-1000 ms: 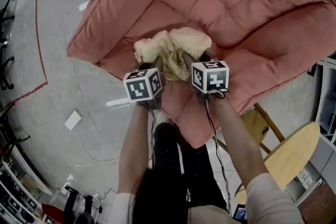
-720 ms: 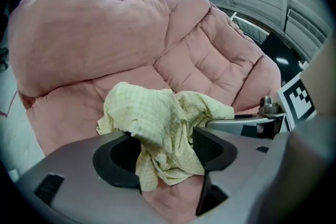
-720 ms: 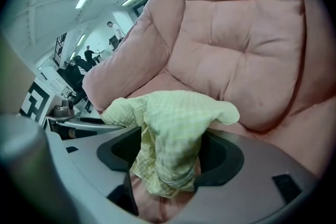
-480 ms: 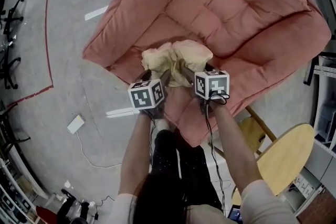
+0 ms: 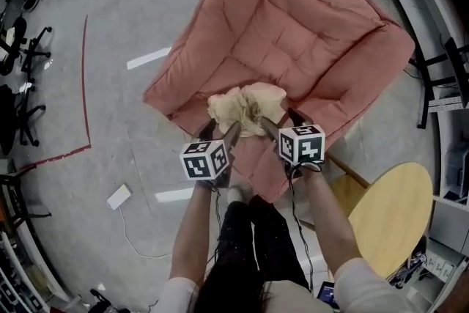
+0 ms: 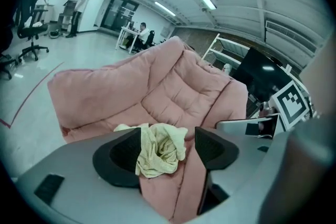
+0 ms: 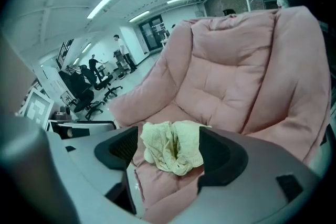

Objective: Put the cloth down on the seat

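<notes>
Nearest to me, both tools are let go: the left gripper (image 6: 167, 139) has its jaws spread wide, having just been opening, and the right gripper (image 7: 169, 145) likewise, with no pad pressing on anything. In each gripper view the crumpled pale yellow cloth (image 5: 245, 108) shows in the gap between the open jaws, but it lies beyond and below them, resting on the pink seat (image 5: 253, 66) close to its front edge. From the head view it sits ahead of both grippers and roughly midway between them, so I judge neither hand nearer. It is a bunched heap, slightly wider across than deep, with no real long axis. I read the placing as done; what follows is only drawing back clear of it. Hard to tell: the jaw tips overlap the cloth's near edge in the head view, so I cannot say whether a tip brushes a fold, and its underside is hidden. Farther off, the padded armchair (image 5: 330, 18) back rises behind it, then grey floor (image 5: 110, 106) with a red tape line (image 5: 86, 84).
</notes>
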{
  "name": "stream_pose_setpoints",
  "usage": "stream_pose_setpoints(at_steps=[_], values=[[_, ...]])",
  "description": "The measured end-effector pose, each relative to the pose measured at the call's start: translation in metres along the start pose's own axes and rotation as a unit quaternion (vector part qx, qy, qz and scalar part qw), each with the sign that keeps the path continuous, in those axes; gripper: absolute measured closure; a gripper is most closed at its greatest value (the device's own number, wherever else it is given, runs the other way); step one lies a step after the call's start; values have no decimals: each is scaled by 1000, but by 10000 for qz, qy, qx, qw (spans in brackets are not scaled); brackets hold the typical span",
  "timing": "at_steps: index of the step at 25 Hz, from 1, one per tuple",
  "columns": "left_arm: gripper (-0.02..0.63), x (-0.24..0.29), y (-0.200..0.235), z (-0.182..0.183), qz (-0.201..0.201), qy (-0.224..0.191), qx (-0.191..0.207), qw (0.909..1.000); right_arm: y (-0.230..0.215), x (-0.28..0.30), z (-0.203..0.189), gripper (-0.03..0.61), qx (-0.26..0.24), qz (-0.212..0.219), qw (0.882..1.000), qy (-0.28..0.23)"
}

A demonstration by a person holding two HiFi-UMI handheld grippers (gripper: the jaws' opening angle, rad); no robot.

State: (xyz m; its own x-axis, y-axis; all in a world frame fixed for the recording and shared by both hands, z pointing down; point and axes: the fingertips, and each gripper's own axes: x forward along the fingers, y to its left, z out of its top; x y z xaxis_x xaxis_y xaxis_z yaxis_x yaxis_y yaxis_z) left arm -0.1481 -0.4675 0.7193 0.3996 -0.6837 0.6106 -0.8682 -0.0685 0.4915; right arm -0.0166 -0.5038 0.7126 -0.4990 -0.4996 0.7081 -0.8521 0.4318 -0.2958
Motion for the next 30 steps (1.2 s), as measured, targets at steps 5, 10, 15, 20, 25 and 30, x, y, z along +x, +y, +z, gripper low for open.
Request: stream_pose_setpoints(at_steps=[5,10,15,20,25,30], values=[[285,-55,-48,33,-142,-418,331,9985,41,-64,33,232,-549,-15,9977,-397],[285,-111,-86,56,-369,-815,470,9949,74,-125,65,232,-396,4,9941,-1015],[310,-171,-120,80,-370,-1284,842,9874,112,-192,91,233,-266,484,9849,-1642],[347,-227,-146,97,-394,-1784,998,9781,153,-248,107,236,-332,817,9724,-2160],[405,-268,-179,99,-405,-2111,1312,9678,178,-283,104,295,-569,787,9690,-2271],[467,-302,-212,100,-418,-2382,1545,9579,203,-314,109,388,-962,655,9600,-2548]])
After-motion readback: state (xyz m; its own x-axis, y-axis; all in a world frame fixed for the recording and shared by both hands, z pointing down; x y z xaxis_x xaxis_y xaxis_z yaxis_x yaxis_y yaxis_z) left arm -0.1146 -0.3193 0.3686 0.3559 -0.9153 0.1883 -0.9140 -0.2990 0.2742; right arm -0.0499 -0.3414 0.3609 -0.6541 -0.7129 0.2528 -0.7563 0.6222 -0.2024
